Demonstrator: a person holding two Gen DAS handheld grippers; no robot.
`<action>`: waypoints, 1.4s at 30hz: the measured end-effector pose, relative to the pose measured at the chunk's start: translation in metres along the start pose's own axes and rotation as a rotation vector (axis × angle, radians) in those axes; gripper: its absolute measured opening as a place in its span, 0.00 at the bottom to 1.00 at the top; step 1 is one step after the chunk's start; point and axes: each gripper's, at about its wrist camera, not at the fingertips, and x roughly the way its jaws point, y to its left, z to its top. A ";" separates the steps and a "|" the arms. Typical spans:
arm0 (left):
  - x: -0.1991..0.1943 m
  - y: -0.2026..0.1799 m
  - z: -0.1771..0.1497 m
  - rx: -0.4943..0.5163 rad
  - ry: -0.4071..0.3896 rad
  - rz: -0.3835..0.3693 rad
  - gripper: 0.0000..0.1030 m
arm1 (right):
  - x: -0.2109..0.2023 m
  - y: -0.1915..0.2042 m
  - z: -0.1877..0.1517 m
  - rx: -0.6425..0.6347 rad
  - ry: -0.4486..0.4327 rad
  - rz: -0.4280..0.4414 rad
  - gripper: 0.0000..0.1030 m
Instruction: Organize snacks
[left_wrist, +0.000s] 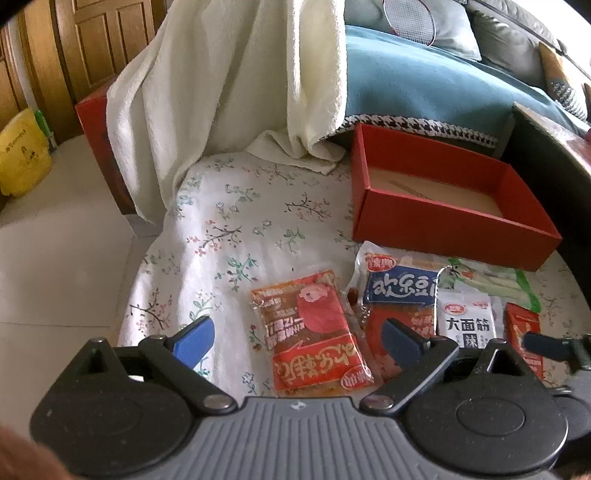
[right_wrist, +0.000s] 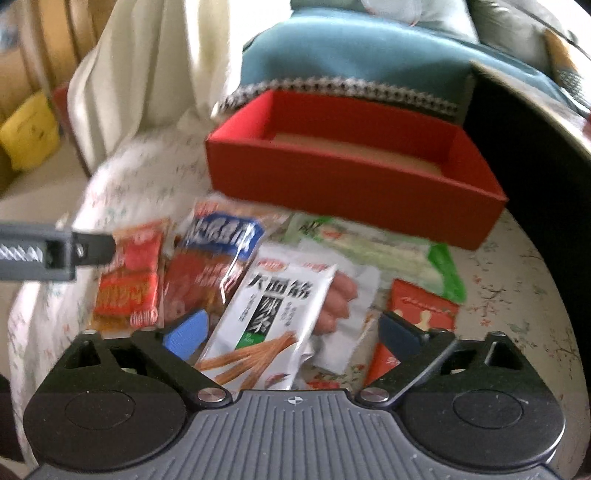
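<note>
A round bench (left_wrist: 207, 236) covered with a floral cloth was seen, with a cluster of snack packets laid on its near side. Behind them stood an open red box (left_wrist: 447, 225), its tan floor bare in both views. The left gripper (left_wrist: 295, 338) was held over an orange-red snack packet (left_wrist: 310, 328) lying flat on the cloth; its jaws were spread wide, one blue pad on either side of the packet and neither touching it. Just beside that packet lay a blue-and-red packet (left_wrist: 397, 291), and next to that a white packet (right_wrist: 273, 314) printed with black characters. The right gripper (right_wrist: 295, 332) was held above the white packet, jaws spread, with the packet lying between the pads and no contact visible. A clear pack of sausages (right_wrist: 338, 299) was partly tucked under the white packet, a green packet (right_wrist: 439, 266) lay against the box front, and a small red packet (right_wrist: 421, 310) lay just beside the right gripper's right-hand pad. A cream towel (left_wrist: 229, 85) was draped behind the bench.
</note>
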 end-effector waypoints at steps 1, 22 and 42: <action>0.000 -0.001 0.000 0.005 0.005 0.001 0.90 | 0.003 0.001 0.000 -0.008 0.013 0.001 0.87; 0.040 0.009 -0.003 -0.128 0.178 -0.022 0.90 | 0.000 -0.032 -0.001 0.045 0.074 0.138 0.56; 0.050 0.018 -0.024 -0.119 0.267 0.015 0.70 | -0.009 -0.057 -0.004 0.040 0.081 0.210 0.33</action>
